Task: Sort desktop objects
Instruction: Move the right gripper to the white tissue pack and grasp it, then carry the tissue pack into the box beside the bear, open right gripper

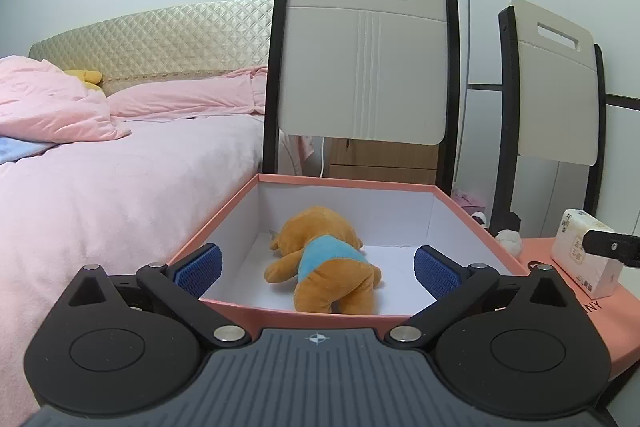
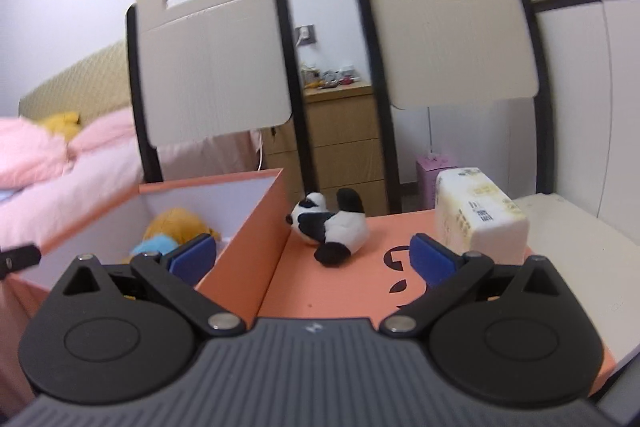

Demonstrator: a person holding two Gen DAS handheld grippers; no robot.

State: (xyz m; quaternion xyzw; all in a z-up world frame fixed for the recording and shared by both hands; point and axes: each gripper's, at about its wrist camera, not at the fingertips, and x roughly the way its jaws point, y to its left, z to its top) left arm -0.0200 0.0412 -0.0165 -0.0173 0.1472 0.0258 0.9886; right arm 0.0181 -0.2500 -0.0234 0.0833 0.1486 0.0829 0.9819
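Lying face down at frame centre, bear (image 1: pixel 320 259) fills box (image 1: pixel 344 183); both grippers' jaws spread, panda (image 2: pixel 330 227) centre-right.

pink bed (image 1: pixel 120 187), two chairs (image 1: pixel 364 67), wooden dresser (image 2: pixel 340 143)

An orange plush bear (image 1: pixel 320 259) in a blue shirt lies face down inside the open pink box (image 1: pixel 224 211). Right of it, on the pink lid (image 2: pixel 344 291), a panda plush (image 2: pixel 330 227) lies tipped over, and a white tissue pack (image 2: pixel 480 211), probably upright
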